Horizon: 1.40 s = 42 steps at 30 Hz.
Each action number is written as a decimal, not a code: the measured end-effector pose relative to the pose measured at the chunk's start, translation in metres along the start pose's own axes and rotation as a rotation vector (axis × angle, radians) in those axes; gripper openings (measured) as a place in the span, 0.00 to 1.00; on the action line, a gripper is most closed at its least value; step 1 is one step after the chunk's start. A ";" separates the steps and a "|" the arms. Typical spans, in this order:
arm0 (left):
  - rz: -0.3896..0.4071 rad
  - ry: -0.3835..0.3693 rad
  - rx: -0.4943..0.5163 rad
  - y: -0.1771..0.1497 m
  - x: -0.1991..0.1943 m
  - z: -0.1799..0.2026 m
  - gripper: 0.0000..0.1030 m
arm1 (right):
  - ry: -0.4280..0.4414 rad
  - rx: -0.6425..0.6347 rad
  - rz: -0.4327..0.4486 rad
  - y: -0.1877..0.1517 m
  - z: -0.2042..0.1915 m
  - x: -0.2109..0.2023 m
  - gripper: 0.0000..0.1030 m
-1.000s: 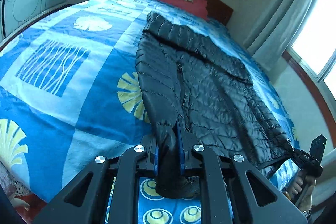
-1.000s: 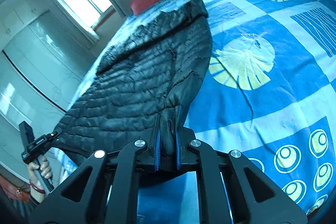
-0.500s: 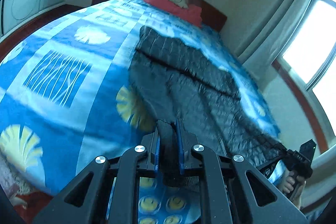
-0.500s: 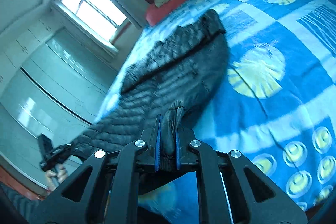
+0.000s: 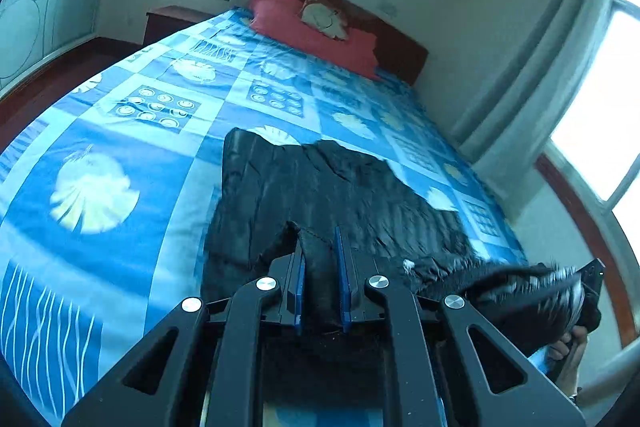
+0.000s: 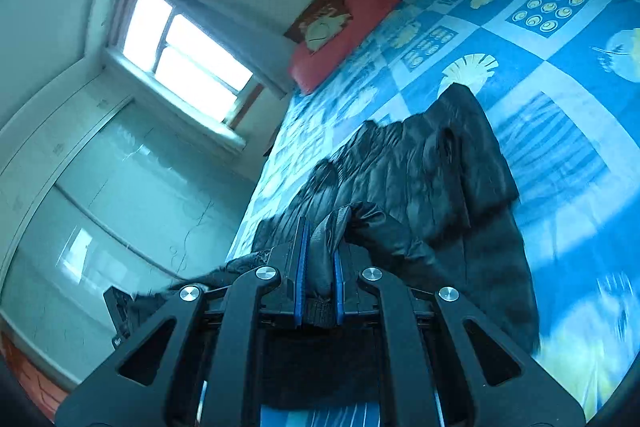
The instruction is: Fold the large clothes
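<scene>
A black quilted down jacket lies along the bed, its near end lifted off the cover. My left gripper is shut on one bottom corner of the jacket, black cloth pinched between the blue pads. My right gripper is shut on the other bottom corner of the jacket. The right gripper also shows at the right edge of the left wrist view, and the left gripper at the lower left of the right wrist view. The hem hangs stretched between them.
The bed has a blue patterned cover with shell and circle prints. A red pillow lies against the dark headboard. Windows and curtains stand on both sides; a glass wardrobe is on one side.
Both grippers have risen and moved toward the head of the bed, carrying the jacket's bottom edge up and forward. The jacket now bunches and looks shorter on the bed.
</scene>
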<state>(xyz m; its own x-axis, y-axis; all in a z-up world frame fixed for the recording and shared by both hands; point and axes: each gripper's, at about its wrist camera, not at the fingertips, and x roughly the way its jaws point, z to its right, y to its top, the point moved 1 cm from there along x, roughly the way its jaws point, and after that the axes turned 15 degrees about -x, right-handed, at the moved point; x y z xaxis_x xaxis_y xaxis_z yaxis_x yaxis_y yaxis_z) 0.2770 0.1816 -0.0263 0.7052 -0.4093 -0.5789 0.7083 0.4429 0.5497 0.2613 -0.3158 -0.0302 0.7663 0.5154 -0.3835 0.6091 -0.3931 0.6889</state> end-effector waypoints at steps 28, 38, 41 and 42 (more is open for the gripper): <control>0.053 0.086 -0.050 0.039 0.049 -0.040 0.84 | -0.153 0.024 -0.116 -0.017 0.056 0.083 0.64; -0.115 0.172 0.101 0.024 0.098 -0.052 0.84 | -0.315 -0.295 -0.244 -0.003 0.044 0.107 0.64; -0.133 0.142 0.114 0.027 0.112 -0.052 0.84 | -0.324 -0.358 -0.276 0.003 0.044 0.121 0.64; -0.139 0.132 0.114 0.028 0.115 -0.051 0.84 | -0.321 -0.374 -0.283 0.004 0.044 0.125 0.64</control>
<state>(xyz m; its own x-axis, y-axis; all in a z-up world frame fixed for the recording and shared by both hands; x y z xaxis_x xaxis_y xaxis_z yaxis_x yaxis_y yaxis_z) 0.3765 0.1877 -0.1087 0.5953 -0.3491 -0.7237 0.8029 0.2929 0.5192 0.3684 -0.2867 -0.1022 0.6431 0.2812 -0.7123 0.7305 0.0536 0.6808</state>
